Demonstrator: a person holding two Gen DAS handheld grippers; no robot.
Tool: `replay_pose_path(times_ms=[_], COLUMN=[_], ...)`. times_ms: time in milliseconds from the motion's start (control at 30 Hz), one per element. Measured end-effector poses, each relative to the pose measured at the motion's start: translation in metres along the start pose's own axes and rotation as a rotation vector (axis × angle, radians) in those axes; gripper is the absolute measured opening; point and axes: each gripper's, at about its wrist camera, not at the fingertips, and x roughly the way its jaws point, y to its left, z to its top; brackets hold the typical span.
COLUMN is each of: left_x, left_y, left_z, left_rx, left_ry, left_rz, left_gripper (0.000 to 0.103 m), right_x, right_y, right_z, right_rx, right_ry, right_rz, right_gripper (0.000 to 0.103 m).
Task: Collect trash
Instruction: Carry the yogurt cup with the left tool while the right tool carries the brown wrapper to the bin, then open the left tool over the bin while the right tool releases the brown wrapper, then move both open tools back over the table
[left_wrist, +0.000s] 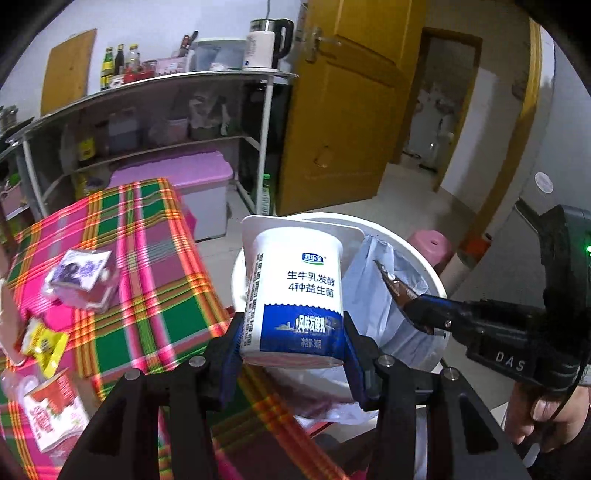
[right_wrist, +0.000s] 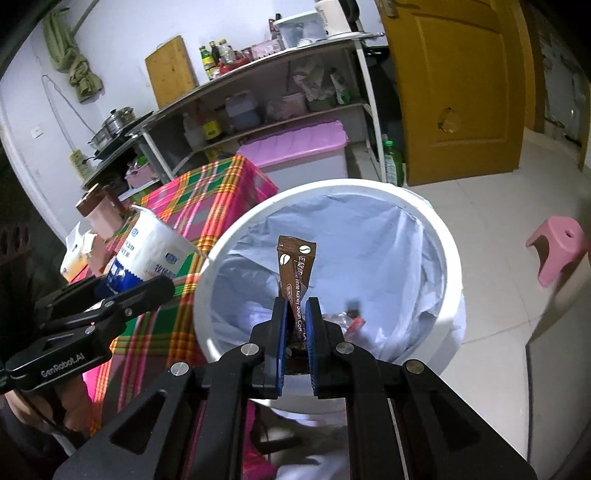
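Observation:
My left gripper (left_wrist: 293, 332) is shut on a white and blue yogurt cup (left_wrist: 295, 291), held bottom toward the camera near the rim of the white trash bin (left_wrist: 424, 258). The cup also shows in the right wrist view (right_wrist: 147, 254), left of the bin. My right gripper (right_wrist: 295, 314) is shut on a brown coffee sachet (right_wrist: 295, 269) and holds it upright over the open bin (right_wrist: 332, 188), which is lined with a grey bag. The right gripper also shows in the left wrist view (left_wrist: 399, 295) with the sachet (left_wrist: 391, 286) over the bin.
A plaid-covered table (left_wrist: 147, 288) holds a purple carton (left_wrist: 79, 277), a yellow wrapper (left_wrist: 46, 345) and a red and white carton (left_wrist: 55, 410). A pink stool (right_wrist: 557, 247) stands on the tiled floor. Metal shelves (right_wrist: 280, 103), a pink-lidded box (right_wrist: 295, 147) and a yellow door (right_wrist: 461, 85) stand behind.

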Motion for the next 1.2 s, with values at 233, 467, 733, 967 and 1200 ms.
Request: replay_pose_path(times_ms=[233, 467, 733, 967, 1200], left_x=[0.022, 0.027, 0.010, -0.017, -0.045], left_y=[-0.004, -0.006, -0.001, 0.007, 0.019], left_z=[0.009, 0.010, 0.007, -0.005, -0.020], left_rx=[0.008, 0.005, -0.018, -0.041, -0.060], left_ry=[0.027, 0.028, -0.001, -0.033, -0.062], left_rz=[-0.039, -0.055, -0.046, -0.017, 0.027], left_gripper=[0.048, 0.049, 0.049, 0.049, 0.049], right_x=[0.009, 0.016, 0.005, -0.008, -0.017], right_y=[-0.009, -0.018, -0.013, 0.004, 0.028], right_z=[0.001, 0.002, 0.000, -0.003, -0.006], right_rx=[0.014, 0.043, 0.032, 0.004, -0.040], right_ry=[0.028, 0.045, 0.016, -0.026, -0.051], right_rz=[-0.016, -0.032, -0.018, 0.000, 0.039], right_gripper=[0.011, 0.016, 0.041, 0.041, 0.041])
